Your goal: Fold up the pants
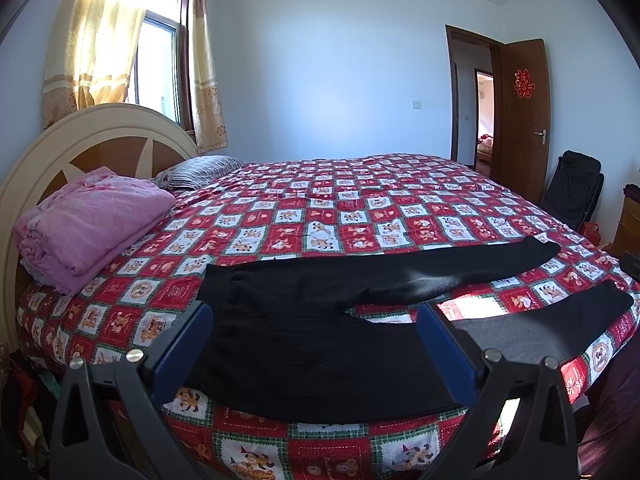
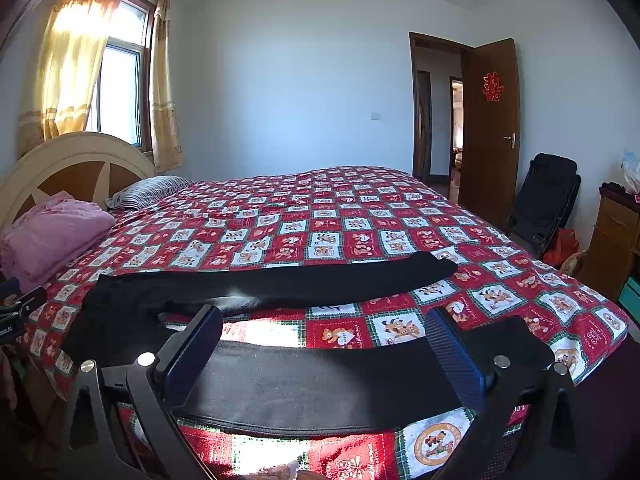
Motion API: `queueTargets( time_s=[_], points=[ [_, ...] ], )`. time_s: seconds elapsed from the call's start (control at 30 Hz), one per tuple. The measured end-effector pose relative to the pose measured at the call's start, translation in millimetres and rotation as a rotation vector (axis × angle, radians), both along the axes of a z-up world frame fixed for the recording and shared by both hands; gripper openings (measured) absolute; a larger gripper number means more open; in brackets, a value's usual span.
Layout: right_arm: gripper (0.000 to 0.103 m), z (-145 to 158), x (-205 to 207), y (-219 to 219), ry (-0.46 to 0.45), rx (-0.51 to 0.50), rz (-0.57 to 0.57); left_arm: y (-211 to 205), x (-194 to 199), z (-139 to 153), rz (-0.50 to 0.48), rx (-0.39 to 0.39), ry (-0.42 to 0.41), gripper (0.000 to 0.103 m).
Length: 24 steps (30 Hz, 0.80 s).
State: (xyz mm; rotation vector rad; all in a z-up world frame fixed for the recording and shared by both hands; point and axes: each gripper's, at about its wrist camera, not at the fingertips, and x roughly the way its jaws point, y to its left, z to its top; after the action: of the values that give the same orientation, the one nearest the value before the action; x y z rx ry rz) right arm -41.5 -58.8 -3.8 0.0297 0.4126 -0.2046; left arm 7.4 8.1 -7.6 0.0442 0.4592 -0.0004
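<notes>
— Pants (image 1: 320, 344) lie flat across the near edge of the bed (image 1: 360, 200) in the left wrist view, legs spread toward the right of the frame; we hold the left gripper (image 1: 316, 340) released over the waist end, probably to take the waistband.

— In the right wrist view, our right gripper (image 2: 324, 344) hangs wide apart, grasping nothing, over the nearer leg (image 2: 320, 384), likely ready to lift it onto the farther leg (image 2: 320, 280).

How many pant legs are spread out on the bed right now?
2. The far leg stretches across the bedspread, farther from the bed's near edge. The near leg lies along that edge, between the open right gripper's fingers.
</notes>
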Motion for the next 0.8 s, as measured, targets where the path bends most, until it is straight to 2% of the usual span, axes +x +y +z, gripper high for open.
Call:
queueTargets(
  time_s=[0.8],
  points=[
    [0.102,-2.0,1.2,0.6,0.005,-0.003,0.002,2.4,1.2,-1.9,0.003,-0.005,0.002,0.103]
  ],
)
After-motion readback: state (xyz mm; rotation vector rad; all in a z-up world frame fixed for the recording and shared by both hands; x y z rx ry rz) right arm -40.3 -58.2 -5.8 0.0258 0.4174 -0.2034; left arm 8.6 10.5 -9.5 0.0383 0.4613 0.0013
